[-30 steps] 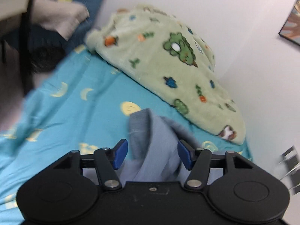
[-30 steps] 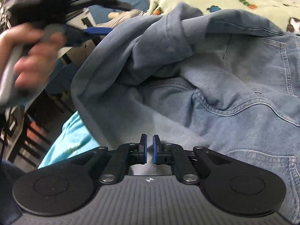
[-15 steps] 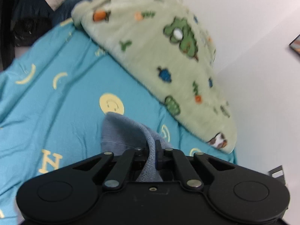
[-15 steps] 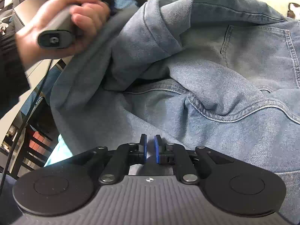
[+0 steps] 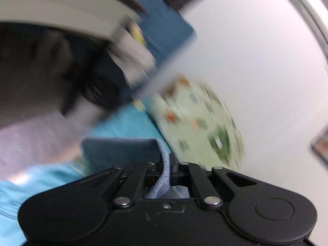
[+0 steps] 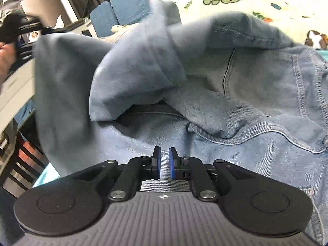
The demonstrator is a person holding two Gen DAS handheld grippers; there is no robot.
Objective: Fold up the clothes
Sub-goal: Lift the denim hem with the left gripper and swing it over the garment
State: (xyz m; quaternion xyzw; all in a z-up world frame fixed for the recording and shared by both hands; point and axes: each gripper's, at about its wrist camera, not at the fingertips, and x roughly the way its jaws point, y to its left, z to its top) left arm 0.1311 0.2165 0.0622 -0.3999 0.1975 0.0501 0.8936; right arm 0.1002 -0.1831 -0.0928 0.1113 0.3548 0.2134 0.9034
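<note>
A pair of blue denim jeans lies bunched on the bed and fills the right wrist view, with a seam and a pocket showing. One part of it is drawn up and out to the left. My right gripper is shut low on the denim, its blue pads a narrow slit apart with cloth between them. In the blurred left wrist view, my left gripper is shut on a fold of the jeans, which stands up between the fingers. A hand shows at the far left edge.
The bed has a turquoise sheet. A pale green printed blanket lies heaped against the white wall. Blue cushions and shelving stand beyond the bed's left side.
My left gripper went from open to shut on a denim fold, then swung up and away with it, so its view is now blurred. The lifted cloth stretches further left. The right gripper stayed put.
</note>
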